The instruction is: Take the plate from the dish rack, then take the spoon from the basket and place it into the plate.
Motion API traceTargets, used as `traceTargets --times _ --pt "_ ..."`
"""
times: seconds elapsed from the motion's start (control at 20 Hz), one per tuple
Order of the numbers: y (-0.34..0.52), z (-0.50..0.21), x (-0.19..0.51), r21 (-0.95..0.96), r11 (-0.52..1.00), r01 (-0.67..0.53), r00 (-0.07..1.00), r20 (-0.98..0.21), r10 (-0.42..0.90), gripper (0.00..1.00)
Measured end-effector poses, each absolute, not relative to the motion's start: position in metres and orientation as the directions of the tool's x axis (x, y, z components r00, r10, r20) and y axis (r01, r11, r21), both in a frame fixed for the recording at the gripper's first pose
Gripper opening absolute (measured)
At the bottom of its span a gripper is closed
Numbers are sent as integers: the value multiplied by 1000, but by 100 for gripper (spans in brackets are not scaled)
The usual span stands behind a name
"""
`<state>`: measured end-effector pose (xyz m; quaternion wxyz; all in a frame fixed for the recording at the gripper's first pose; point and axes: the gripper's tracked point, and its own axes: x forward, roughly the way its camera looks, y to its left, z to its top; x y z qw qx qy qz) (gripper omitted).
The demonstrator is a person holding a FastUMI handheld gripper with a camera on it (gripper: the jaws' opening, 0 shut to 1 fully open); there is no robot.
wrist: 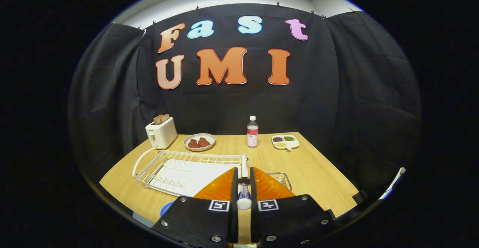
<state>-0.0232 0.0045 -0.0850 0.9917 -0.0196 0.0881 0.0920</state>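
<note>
White toaster with bread slices sits far left on the light wooden table. Next right: round plate with two brown pieces, clear bottle with red label, divided white dish. Nearer, white wire dish rack lies left of the fingers; blue plate edge peeks out just below it. Gripper fingers nearly closed, clamped on the spoon with white-blue handle held upright between them. Wire basket sits just beyond the right finger.
</note>
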Motion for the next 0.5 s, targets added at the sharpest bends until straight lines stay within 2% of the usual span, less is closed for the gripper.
traceTargets --times 0.3,0.5 --pt "47 -100 -65 27 974 -226 955 -192 227 13" --pt "80 -120 -89 39 955 -294 934 -202 296 13"
